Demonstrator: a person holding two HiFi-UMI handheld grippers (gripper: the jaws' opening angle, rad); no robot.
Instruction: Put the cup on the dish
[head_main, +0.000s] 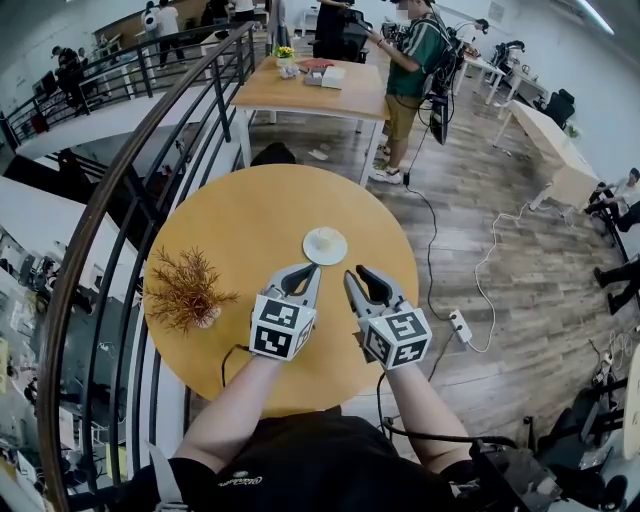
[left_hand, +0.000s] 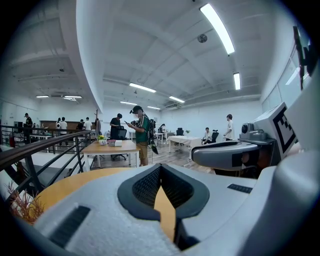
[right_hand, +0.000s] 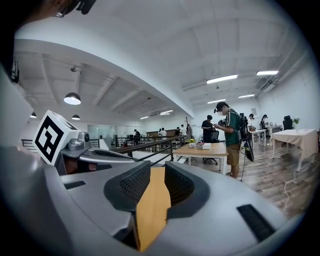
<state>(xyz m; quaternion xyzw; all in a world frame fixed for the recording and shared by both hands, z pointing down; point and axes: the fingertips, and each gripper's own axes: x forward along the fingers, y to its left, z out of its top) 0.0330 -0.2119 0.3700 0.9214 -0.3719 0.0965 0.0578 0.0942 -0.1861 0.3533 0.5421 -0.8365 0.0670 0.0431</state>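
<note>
Leftmost, a dark curved railing (head_main: 120, 190) skirts the round wooden table (head_main: 240, 215), and a rust-brown dried sprig (head_main: 185, 290) sits near the table's left edge. Next comes the left gripper (head_main: 315, 268), held over the table with its jaws closed tip to tip and nothing between them; only bare wood shows through behind the pads in the left gripper view. Just beyond its tip, a little to the right, a small cream dish (head_main: 325, 245) lies flat near the table's middle. The right gripper (head_main: 348, 274) hangs beside the left, its tip near the dish, jaws likewise drawn together on nothing. Farther right, a white power strip (head_main: 462, 325) lies on the plank floor.
</note>
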